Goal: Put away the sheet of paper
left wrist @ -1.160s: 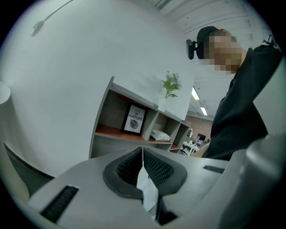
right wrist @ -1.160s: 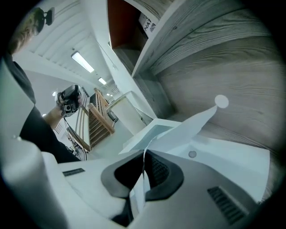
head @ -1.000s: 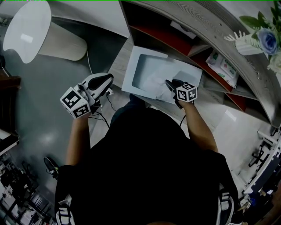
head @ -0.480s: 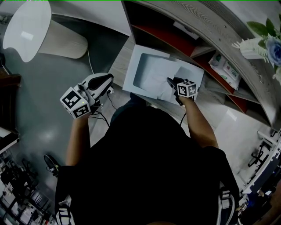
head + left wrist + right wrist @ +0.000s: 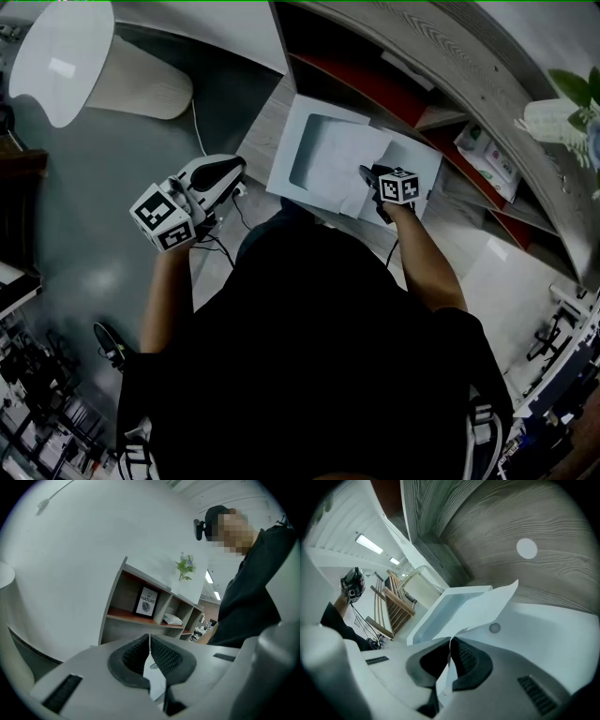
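right gripper (image 5: 366, 174) has sunk toward the white box (image 5: 292, 131) near the shelf (image 5: 375, 86), clenched on the sheet of paper (image 5: 349, 157), which hangs over the box's right half. we'd lower until it lies flat, then release. sheet: white, thin, corner bent up. left gripper (image 5: 225, 171) closed, empty.

Both pairs of jaws are closed.
The left gripper (image 5: 230, 171) is held near level; the right gripper (image 5: 367, 175) is tilted down, clamped on the paper (image 5: 337, 155).
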Tool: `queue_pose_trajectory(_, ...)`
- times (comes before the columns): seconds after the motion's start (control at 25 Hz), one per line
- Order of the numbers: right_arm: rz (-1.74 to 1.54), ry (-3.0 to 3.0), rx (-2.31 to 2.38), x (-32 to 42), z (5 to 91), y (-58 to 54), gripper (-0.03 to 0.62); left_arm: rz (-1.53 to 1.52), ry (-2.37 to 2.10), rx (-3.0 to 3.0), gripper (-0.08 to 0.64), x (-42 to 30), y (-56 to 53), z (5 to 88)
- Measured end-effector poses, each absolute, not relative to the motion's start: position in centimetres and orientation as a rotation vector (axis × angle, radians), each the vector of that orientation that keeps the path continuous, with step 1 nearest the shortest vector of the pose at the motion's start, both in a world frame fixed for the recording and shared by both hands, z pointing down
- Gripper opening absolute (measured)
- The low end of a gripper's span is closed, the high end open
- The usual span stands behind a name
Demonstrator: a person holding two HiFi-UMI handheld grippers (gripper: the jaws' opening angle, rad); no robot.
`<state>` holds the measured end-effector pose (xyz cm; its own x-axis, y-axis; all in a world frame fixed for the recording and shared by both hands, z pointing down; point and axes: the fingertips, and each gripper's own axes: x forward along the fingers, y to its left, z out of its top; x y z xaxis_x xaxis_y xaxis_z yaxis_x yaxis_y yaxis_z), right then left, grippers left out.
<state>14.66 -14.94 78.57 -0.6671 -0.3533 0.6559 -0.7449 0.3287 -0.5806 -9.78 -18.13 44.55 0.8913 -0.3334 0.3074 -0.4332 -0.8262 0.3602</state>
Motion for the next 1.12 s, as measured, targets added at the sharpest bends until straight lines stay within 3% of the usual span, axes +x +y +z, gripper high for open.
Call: queue_pose_trajectory(1.12,1.351,-2.139,0.879,10.1,82.3,-17.8,0.014,0.356,-0.593,2.586,0.019,-11.7,-19.9,45.8)
